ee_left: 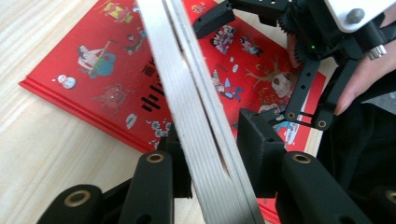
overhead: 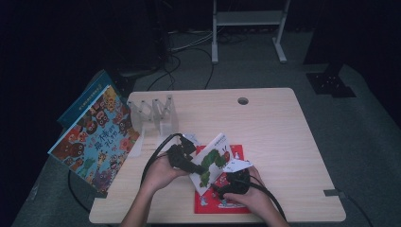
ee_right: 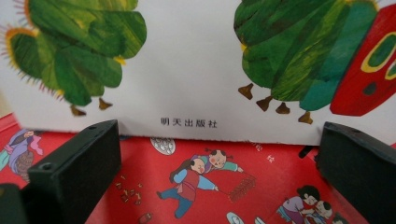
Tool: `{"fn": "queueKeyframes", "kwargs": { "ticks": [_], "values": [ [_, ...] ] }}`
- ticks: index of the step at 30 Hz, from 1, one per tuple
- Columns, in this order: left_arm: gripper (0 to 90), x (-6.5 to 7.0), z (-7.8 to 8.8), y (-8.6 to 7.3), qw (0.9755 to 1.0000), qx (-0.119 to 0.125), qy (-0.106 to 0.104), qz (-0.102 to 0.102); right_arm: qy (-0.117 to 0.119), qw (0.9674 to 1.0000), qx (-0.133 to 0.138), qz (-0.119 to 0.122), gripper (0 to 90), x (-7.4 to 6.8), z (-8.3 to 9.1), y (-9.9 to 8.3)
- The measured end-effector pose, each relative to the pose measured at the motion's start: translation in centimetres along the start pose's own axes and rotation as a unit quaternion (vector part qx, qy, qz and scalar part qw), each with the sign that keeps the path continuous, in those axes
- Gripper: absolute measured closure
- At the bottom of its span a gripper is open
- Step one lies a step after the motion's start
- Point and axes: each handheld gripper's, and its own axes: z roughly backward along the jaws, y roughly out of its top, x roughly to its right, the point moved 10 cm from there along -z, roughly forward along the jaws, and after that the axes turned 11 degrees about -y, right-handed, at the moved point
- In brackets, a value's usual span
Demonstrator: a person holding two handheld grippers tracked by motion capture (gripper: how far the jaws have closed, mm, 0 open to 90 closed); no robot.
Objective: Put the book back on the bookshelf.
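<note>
A: Left gripper (overhead: 189,163) is clamping the caterpillar book's (overhead: 213,163) edge; book is standing tilted on the red book (overhead: 222,202) on the table (overhead: 274,127).
B: Right gripper (overhead: 227,185) is gaping wide, gripping nothing; the caterpillar book's cover is facing its jaws.

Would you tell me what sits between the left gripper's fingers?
The caterpillar book's edge stands between the left gripper's fingers, as its own view shows; the red book lies beneath.
</note>
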Motion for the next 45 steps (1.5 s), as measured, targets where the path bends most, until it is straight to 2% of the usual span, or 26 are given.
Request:
{"fn": "queueKeyframes", "kwargs": {
  "ticks": [2,5,8,10,11,13,14,16,17,18,19,20,23,24,26,27,29,31,32,37,40,41,42,45],
  "values": [
    [69.2,-0.1,0.2,0.2,1.0,-0.002,0.008,0.001,0.0,1.0,0.0,-0.002,3.4,0.0,0.1,0.0],
    [70.8,-0.3,0.4,0.4,0.9998,-0.009,0.018,-0.002,0.0,1.0,-0.001,0.0,14.6,0.6,0.5,0.1],
    [73.3,-0.4,0.7,0.5,0.9995,-0.014,0.028,-0.006,-0.012,0.9999,0.001,0.004,17.1,1.5,0.8,0.0],
    [74.7,-0.4,0.9,0.5,0.9993,-0.016,0.031,-0.007,-0.02,0.9998,0.007,-0.004,17.3,2.4,1.2,0.1],
    [74.8,-0.5,1.0,0.5,0.9994,-0.016,0.031,-0.006,-0.032,0.9994,0.007,-0.013,17.5,3.7,1.5,0.1],
    [74.9,-0.5,1.1,0.5,0.9994,-0.016,0.029,-0.003,-0.046,0.9987,0.01,-0.018,17.5,5.2,1.8,0.0],
    [74.9,-0.5,1.2,0.6,0.9994,-0.015,0.03,-0.002,-0.046,0.9987,0.01,-0.018,17.5,5.2,1.8,0.0],
    [75.0,-0.5,1.5,0.7,0.9994,-0.014,0.032,-0.003,-0.062,0.9976,0.006,-0.032,17.5,7.1,2.0,-0.4],
    [75.0,-0.4,1.8,0.7,0.9994,-0.016,0.031,-0.003,-0.081,0.9953,-0.002,-0.053,17.5,9.2,2.2,-0.8],
    [75.0,-0.4,2.2,0.8,0.9994,-0.013,0.032,-0.002,-0.087,0.9945,-0.001,-0.059,17.6,9.9,2.3,-0.9],
    [75.0,-0.4,2.2,0.8,0.9994,-0.013,0.032,-0.002,-0.087,0.9945,-0.001,-0.059,17.6,9.9,2.3,-0.9],
    [75.0,-0.4,2.4,0.9,0.9994,-0.009,0.033,0.003,-0.094,0.9934,-0.001,-0.066,17.6,10.8,2.4,-1.1],
    [75.1,-0.3,3.5,1.0,0.999,-0.002,0.044,-0.004,-0.113,0.9902,-0.019,-0.08,17.2,13.2,2.2,-2.0],
    [75.1,-0.2,4.0,1.0,0.9989,0.001,0.047,-0.003,-0.121,0.9881,-0.033,-0.09,16.9,14.4,2.1,-2.6],
    [75.1,-0.1,4.5,0.8,0.9988,0.0,0.048,-0.002,-0.124,0.9874,-0.041,-0.09,16.5,14.9,2.0,-2.9],
    [75.1,-0.1,5.2,0.7,0.9985,0.007,0.055,0.001,-0.133,0.985,-0.048,-0.099,17.2,16.1,1.8,-3.5],
    [75.1,-0.1,5.6,0.6,0.9982,0.01,0.059,0.006,-0.134,0.9845,-0.047,-0.102,17.3,16.4,1.8,-3.6],
    [75.1,-0.2,6.8,0.1,0.9976,0.017,0.065,0.015,-0.145,0.9819,-0.05,-0.111,17.3,17.6,1.5,-4.2],
    [75.1,-0.2,6.8,0.1,0.9976,0.017,0.065,0.015,-0.145,0.9819,-0.05,-0.111,17.3,17.6,1.5,-4.2],
    [75.1,-0.3,9.2,-1.2,0.9959,0.033,0.078,0.03,-0.15,0.9795,-0.048,-0.126,15.3,18.6,1.3,-4.6],
    [75.1,-0.4,10.4,-1.9,0.9945,0.043,0.087,0.039,-0.149,0.9794,-0.051,-0.126,12.7,18.8,1.2,-4.6],
    [75.1,-0.5,11.3,-2.4,0.9935,0.048,0.092,0.046,-0.149,0.9792,-0.051,-0.127,12.2,18.9,1.2,-4.6],
    [75.1,-0.5,11.3,-2.4,0.9935,0.048,0.092,0.046,-0.149,0.9792,-0.051,-0.127,12.2,18.9,1.2,-4.6],
    [75.0,-0.7,12.8,-3.3,0.9915,0.059,0.102,0.055,-0.15,0.9793,-0.052,-0.126,11.7,19.0,1.1,-4.6]
  ]
}}
